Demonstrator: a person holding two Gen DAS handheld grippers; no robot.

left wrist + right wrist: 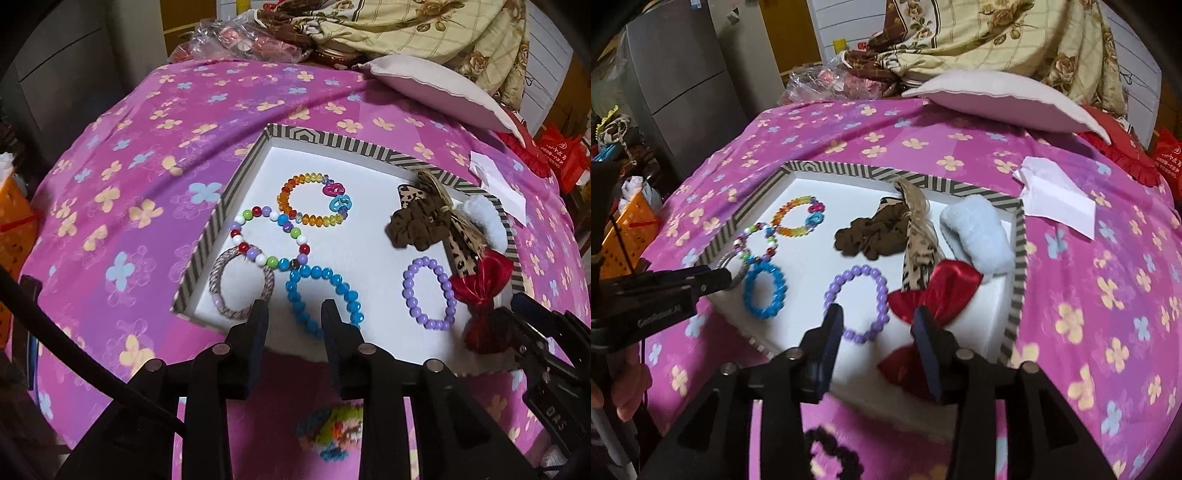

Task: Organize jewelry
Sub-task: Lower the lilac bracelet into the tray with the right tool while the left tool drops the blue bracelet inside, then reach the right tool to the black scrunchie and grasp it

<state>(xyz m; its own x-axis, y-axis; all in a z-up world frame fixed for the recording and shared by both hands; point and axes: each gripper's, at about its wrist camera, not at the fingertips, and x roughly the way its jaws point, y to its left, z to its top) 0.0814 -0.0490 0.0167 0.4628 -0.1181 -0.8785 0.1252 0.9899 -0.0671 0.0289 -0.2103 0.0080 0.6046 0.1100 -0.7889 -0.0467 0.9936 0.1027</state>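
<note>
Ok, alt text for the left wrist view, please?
The open left gripper hovers over a striped-rim tray on a pink floral bedspread, fingers straddling a blue bead bracelet. The tray also holds more bracelets, scrunchies and a red bow.

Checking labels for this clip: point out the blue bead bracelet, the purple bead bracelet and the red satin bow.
blue bead bracelet (pixel 343 288): left wrist view, upper right beads.
purple bead bracelet (pixel 857 273): right wrist view, top beads.
red satin bow (pixel 955 280): right wrist view, upper lobe.
</note>
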